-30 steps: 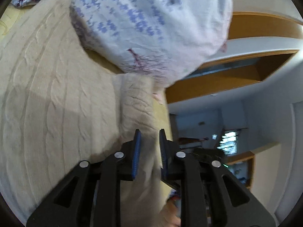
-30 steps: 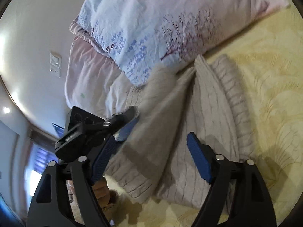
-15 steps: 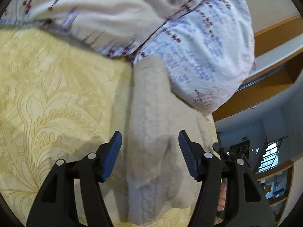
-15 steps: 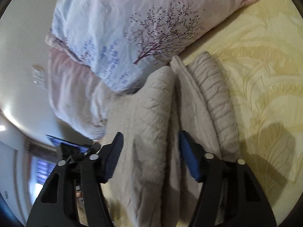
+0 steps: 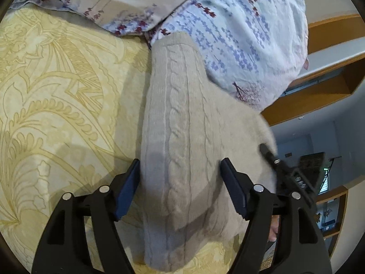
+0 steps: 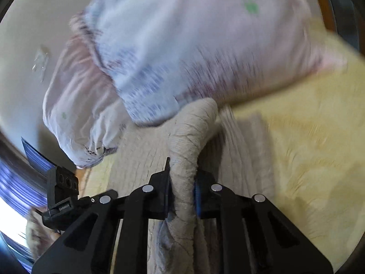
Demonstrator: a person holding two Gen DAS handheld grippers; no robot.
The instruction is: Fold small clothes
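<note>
Beige knit sweater pinched in right hand-held gripper; left hand-held gripper spread apart.

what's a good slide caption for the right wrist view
Right tool shut on a bunched fold of the beige cable-knit sweater, lying on the yellow patterned bedspread beside floral pillows.

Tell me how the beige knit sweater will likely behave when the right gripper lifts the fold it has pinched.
Probably floppy: the sweater bunches into a soft ridge between the right gripper pads. Its thick cable knit suggests some weight, so the loose part would likely drape and drag. The fuzzy surface should resist slipping.
</note>
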